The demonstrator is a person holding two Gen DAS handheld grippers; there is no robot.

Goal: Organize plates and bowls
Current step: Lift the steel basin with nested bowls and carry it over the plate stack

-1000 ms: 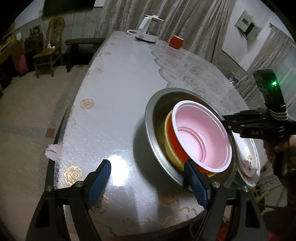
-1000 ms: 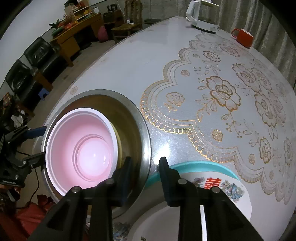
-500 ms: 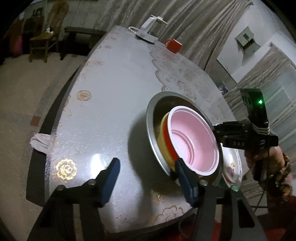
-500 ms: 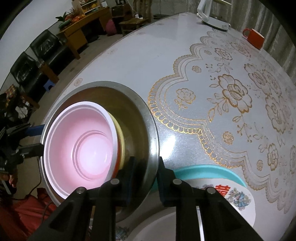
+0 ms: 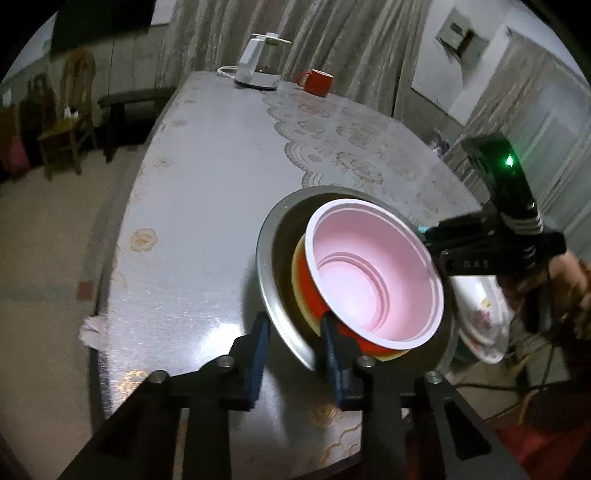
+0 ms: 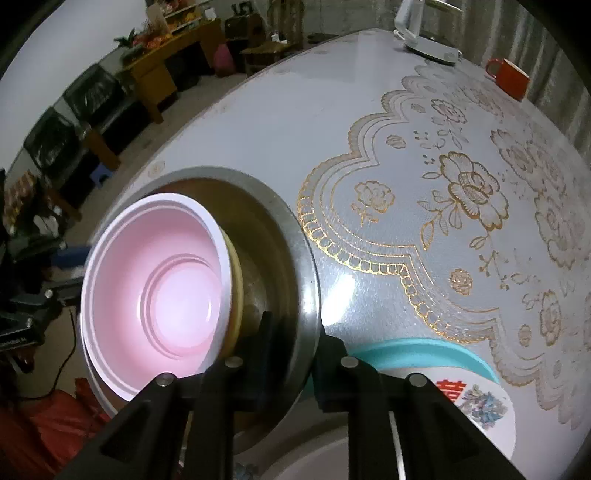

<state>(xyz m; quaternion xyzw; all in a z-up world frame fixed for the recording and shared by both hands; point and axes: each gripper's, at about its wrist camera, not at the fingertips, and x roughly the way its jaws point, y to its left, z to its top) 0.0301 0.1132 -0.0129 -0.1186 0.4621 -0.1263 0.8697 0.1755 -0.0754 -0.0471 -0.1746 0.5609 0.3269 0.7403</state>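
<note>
A large steel bowl (image 5: pixel 275 295) (image 6: pixel 291 236) stands near the table's near edge. Nested in it are a yellow bowl (image 5: pixel 298 269), an orange bowl (image 5: pixel 312 295) and on top a pink bowl (image 5: pixel 373 273) (image 6: pixel 162 288). My left gripper (image 5: pixel 295 343) is shut on the steel bowl's near rim, one finger outside and one inside. My right gripper (image 6: pixel 291 339) is shut on the opposite rim the same way; it also shows in the left wrist view (image 5: pixel 480 251). White flowered plates (image 5: pixel 484 314) (image 6: pixel 476 402) on a teal plate (image 6: pixel 421 354) lie beside the steel bowl.
A white kettle (image 5: pixel 258 62) (image 6: pixel 424 33) and a red mug (image 5: pixel 317 81) (image 6: pixel 509 77) stand at the table's far end. A crumpled cloth (image 5: pixel 92 326) lies at the table's left edge. Chairs and a bench (image 5: pixel 122 110) stand on the floor to the left.
My left gripper's fingers have closed from wide open onto the steel bowl's near rim. My right gripper has closed tighter on the opposite rim.
</note>
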